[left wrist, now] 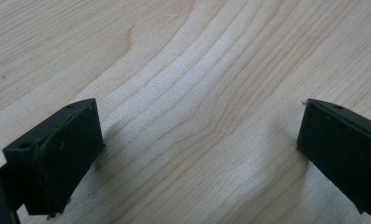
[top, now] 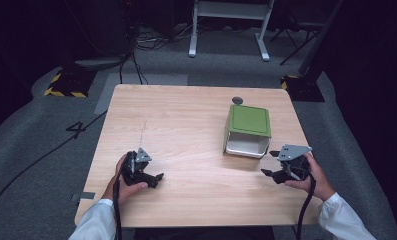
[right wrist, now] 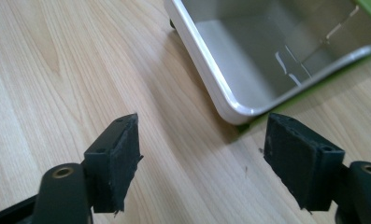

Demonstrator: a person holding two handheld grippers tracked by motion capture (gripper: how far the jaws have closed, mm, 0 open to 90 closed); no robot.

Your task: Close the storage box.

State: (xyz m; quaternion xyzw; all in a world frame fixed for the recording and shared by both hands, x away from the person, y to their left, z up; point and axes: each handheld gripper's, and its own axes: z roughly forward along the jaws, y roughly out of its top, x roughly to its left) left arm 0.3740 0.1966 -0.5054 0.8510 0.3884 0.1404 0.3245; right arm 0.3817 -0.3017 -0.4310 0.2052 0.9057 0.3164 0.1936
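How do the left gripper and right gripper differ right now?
The left gripper sits over bare table, far from the box; the right gripper sits just beside the green-lidded white box, facing its open side. The left gripper's own view has plain wood between its jaws; the right gripper's has the box's corner ahead. Both are open, hand-held and holding nothing.

The counter is pale wood with wavy brown grain lines. On it, the box has a green top and a white, greyish-shadowed inside. Beyond the box lies a small dark grey disc. Both tongs, left and right, are black with grey plates. The sleeves are white. Left of the counter, the grey floor carries a black "4" and yellow-black striped tape.
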